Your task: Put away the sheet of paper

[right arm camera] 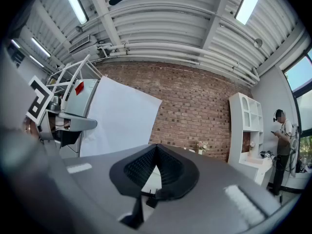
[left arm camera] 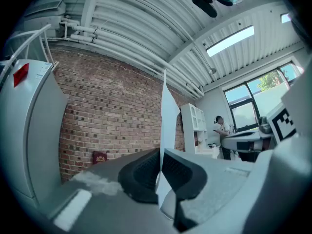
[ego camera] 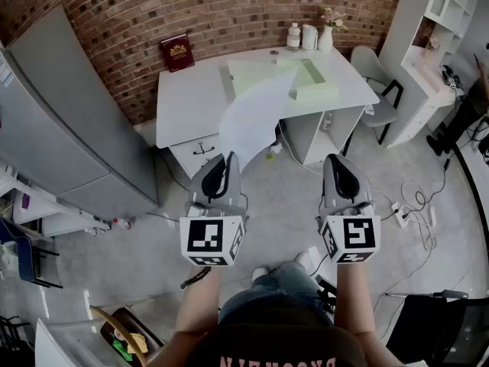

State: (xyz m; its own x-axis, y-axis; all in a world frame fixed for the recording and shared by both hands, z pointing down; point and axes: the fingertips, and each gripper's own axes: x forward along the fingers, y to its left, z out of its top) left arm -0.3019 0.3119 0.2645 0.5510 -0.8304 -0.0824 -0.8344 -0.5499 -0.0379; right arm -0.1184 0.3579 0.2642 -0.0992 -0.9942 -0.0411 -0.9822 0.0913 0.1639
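Note:
My left gripper (ego camera: 228, 160) is shut on the lower edge of a white sheet of paper (ego camera: 254, 115), which stands up and bends toward the white desk (ego camera: 191, 98). In the left gripper view the sheet (left arm camera: 168, 112) shows edge-on, pinched between the dark pads (left arm camera: 146, 172) of the left gripper (left arm camera: 161, 169). My right gripper (ego camera: 337, 163) hovers beside it over the floor, shut with nothing in it. From the right gripper view (right arm camera: 156, 154) I see the sheet (right arm camera: 119, 116) flat-on, with the left gripper (right arm camera: 62, 125) below it.
A pale green open box (ego camera: 304, 78) lies on the desk, with a red book (ego camera: 177, 52) and bottles with a vase (ego camera: 309, 37) at the back. Grey cabinet (ego camera: 57, 128) at left, chair (ego camera: 378, 82) and white shelves (ego camera: 443, 6) at right. Cables (ego camera: 416, 205) trail on the floor.

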